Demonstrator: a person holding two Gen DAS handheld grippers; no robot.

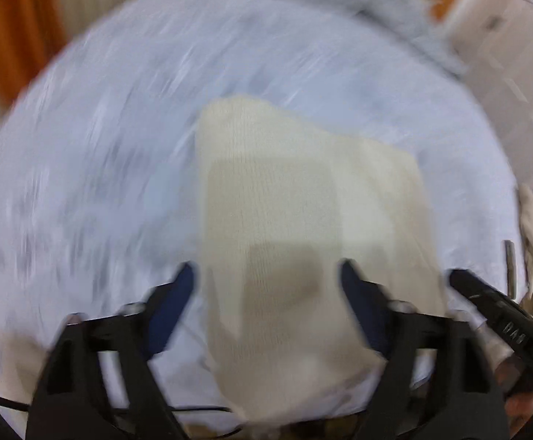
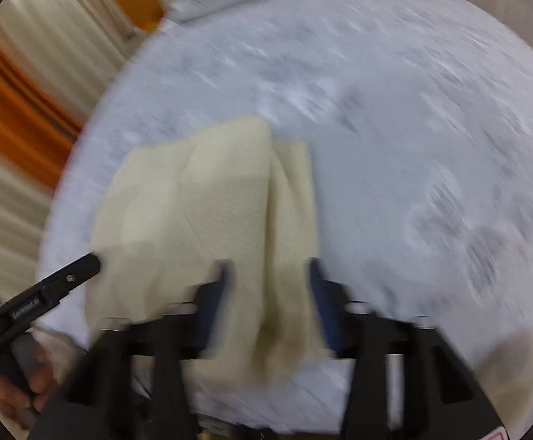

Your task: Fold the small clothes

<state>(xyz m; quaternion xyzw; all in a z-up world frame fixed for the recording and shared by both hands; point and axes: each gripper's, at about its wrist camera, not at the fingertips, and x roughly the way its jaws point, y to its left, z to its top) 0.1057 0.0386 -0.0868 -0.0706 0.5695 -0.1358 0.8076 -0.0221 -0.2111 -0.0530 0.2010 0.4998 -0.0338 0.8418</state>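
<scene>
Pale blue bedding (image 1: 101, 168) carries your cream knit garment (image 1: 303, 198), folded, near centre. Your left gripper (image 1: 268, 278) straddles its near end, jaws spread. Your right gripper (image 2: 270, 275) likewise, jaws spread. Both views blurred.

Motion blur smears the pale bedcover (image 1: 101, 168) pattern.

A folded garment (image 1: 303, 220) lies on the bed (image 1: 101, 165) before my left tongs (image 1: 266, 278); my right tongs (image 2: 270, 275) straddle its right edge.
</scene>
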